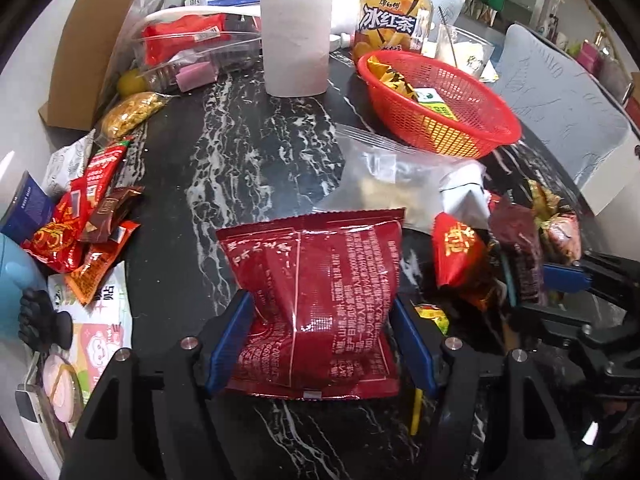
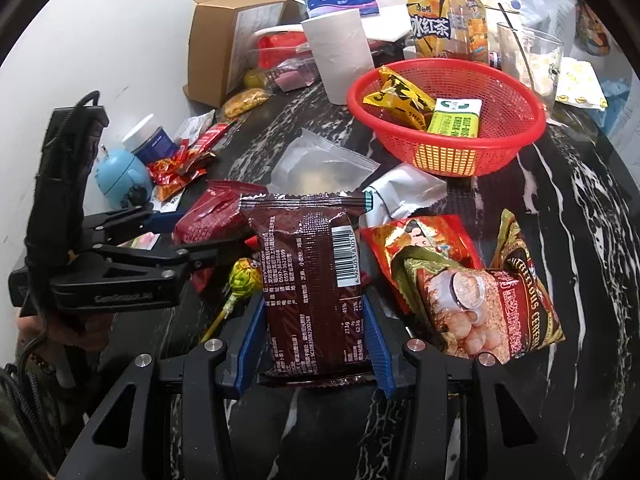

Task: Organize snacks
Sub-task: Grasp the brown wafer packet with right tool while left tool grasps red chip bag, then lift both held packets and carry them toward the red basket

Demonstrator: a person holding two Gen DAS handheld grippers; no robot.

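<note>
My left gripper (image 1: pixel 320 324) is shut on a dark red snack packet (image 1: pixel 316 300), held above the black marble table (image 1: pixel 240 152). My right gripper (image 2: pixel 316 340) is shut on a dark brown snack packet (image 2: pixel 312 280) with a barcode. The red packet also shows in the right wrist view (image 2: pixel 212 216), and the brown packet in the left wrist view (image 1: pixel 520 256). A red mesh basket (image 1: pixel 472 128) stands at the back right and holds a yellow packet (image 2: pixel 400 96) and a green-and-white box (image 2: pixel 456 116); the basket also shows in the right wrist view (image 2: pixel 516 136).
Loose snack packets lie at the left (image 1: pixel 92 220) and right (image 2: pixel 472 288). A lollipop (image 2: pixel 244 276), a clear zip bag (image 1: pixel 380 172), a paper roll (image 1: pixel 296 44), an iced tea bottle (image 1: pixel 394 16), a cardboard box (image 1: pixel 84 52) and a glass (image 2: pixel 528 56) crowd the table.
</note>
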